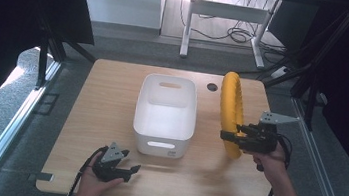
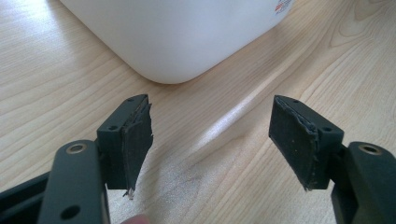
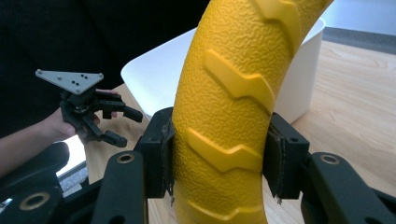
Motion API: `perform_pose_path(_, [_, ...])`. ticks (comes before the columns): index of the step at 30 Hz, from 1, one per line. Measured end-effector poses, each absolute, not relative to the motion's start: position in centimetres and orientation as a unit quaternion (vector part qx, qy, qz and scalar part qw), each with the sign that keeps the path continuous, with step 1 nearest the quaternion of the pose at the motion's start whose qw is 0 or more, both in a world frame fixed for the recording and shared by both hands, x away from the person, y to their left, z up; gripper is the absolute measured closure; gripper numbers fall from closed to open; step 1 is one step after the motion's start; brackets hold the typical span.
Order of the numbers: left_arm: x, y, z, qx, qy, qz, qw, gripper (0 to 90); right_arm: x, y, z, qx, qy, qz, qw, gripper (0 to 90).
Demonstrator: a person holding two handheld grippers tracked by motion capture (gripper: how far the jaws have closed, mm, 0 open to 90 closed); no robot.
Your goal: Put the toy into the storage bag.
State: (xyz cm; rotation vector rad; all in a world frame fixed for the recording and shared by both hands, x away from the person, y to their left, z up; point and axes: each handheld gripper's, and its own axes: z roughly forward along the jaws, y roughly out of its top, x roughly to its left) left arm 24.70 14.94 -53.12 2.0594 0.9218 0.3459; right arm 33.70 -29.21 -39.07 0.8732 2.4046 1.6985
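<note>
While held upright on edge, yellow ring (image 1: pixel 231 114) noted clamped at its lower arc by right gripper (image 1: pixel 232 137), pads pressed on both flanks of the ribbed tube (image 3: pixel 224 121). Ring off the table (image 1: pixel 111 100), just to the right of the white bin (image 1: pixel 166 114) and apart from its wall. Grip low on the arc judged deliberate: bulk of the ring stands above the jaws, clear view kept of the bin mouth, and the thin side of the tube presented to the pads rather than the full hoop. Upright pose judged suited to a carry over the rim; a tilt toward flat likely needed before a drop, since the ring looks close to the bin's width. Raised chevron treads under the pads judged a help against slipping.

Left gripper (image 1: pixel 128 169) parked near the table's front edge, just before the bin's near corner (image 2: pixel 173 70), jaws spread wide with bare wood between the pads (image 2: pixel 135 144); nothing held. Position judged a standby, perhaps ready to steady the bin.
</note>
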Motion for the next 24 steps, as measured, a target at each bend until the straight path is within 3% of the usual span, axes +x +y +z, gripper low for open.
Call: perform_pose_path(24, [24.7,14.9,-53.2,0.816,0.372,0.136,0.421,30.1,33.7,-26.4,-33.5,0.239,0.775,0.582,0.055,50.9])
